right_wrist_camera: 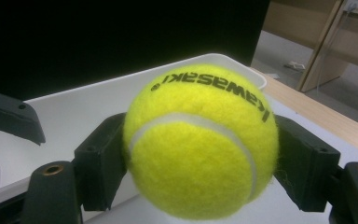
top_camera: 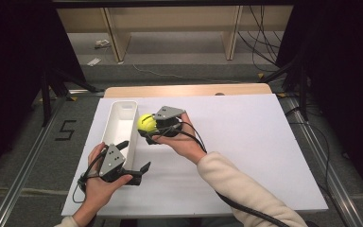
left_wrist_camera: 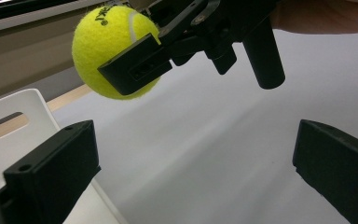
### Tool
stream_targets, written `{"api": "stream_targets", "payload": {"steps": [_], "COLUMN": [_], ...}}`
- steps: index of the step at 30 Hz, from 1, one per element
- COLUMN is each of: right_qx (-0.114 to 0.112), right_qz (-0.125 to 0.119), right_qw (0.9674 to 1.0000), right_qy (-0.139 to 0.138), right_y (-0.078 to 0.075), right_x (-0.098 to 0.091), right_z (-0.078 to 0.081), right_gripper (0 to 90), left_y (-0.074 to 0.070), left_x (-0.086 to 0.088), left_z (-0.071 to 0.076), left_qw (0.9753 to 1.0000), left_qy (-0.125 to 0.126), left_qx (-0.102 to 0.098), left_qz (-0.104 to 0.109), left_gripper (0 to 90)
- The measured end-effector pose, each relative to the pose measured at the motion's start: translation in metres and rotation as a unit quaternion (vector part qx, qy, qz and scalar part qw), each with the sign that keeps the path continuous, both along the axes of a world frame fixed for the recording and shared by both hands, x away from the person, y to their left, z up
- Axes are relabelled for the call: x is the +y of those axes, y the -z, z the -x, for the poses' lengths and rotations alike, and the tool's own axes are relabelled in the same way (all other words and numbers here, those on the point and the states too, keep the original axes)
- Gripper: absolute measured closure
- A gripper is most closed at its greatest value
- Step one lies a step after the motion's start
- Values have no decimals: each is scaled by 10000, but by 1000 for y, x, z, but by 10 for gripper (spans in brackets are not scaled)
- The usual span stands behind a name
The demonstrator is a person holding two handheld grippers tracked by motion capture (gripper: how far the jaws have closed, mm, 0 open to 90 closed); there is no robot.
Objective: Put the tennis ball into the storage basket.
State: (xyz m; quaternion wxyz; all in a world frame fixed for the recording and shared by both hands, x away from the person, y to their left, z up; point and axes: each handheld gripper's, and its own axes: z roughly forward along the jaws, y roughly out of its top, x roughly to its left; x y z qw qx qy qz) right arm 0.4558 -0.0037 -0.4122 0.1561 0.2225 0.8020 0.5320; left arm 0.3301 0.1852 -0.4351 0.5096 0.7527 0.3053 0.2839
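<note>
A yellow tennis ball hangs above the white board, just right of a long white bin. My right gripper is shut on the ball, one black jaw on each side of it. In the right gripper view the ball sits large between the jaws, with the bin's rim behind it. My left gripper stands open near the bin's front end, nothing between its jaws. In the left gripper view the ball and the right gripper are at the upper left, with the bin's end wall beside my jaw.
A white board covers the table, with a wooden strip along its far edge. Beyond it stand shelf frames, cables on the floor and tripod legs at the left. A number 5 is marked on the floor.
</note>
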Motion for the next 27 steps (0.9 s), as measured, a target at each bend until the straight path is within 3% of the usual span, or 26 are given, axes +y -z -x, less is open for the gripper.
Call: {"api": "stream_targets", "payload": {"steps": [27], "right_qx": [-27], "right_qz": [6], "right_qw": [10000], "right_qy": [-33], "right_y": [-6], "right_x": [8], "right_z": [-2], "right_gripper": [261], "left_y": [0], "left_x": [0], "left_z": [0], "left_qw": [10000], "left_qy": [-3], "left_qx": [9], "left_qz": [-16], "left_gripper": [0]}}
